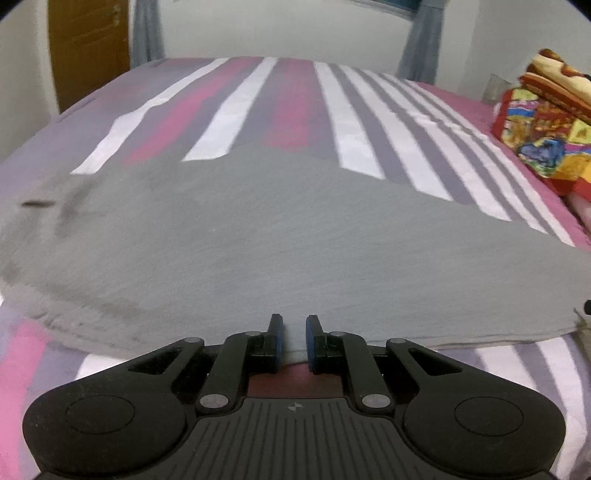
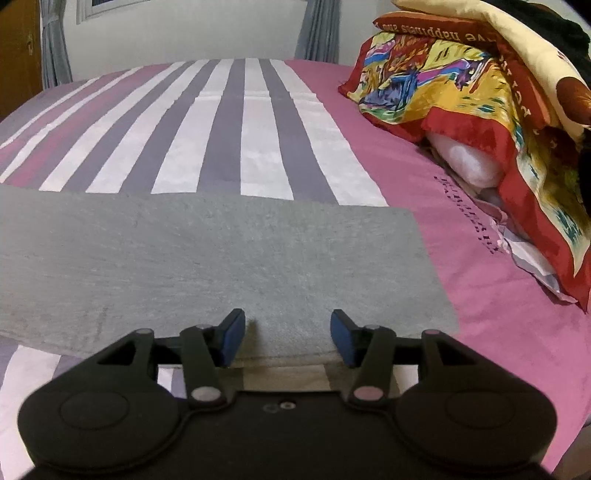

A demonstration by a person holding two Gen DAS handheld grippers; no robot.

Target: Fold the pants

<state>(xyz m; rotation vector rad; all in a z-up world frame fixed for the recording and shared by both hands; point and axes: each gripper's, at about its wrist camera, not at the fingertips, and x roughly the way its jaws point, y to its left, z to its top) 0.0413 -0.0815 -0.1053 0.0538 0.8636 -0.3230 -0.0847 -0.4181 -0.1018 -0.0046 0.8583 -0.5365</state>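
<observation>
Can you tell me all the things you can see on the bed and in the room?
pants: one, grey, spread flat across the near part of the bed
bedsheet: one, pink with purple and white stripes, covering the bed
pillow: one, red border with a colourful print, at the right side of the bed, with other bedding piled on it
curtains: two, grey-blue, against the far wall
door: one, brown wood, far left
left gripper: one, black with blue pads, jaws narrow with the pants' near edge between them
right gripper: one, black with blue pads, jaws wide open at the pants' near edge
</observation>
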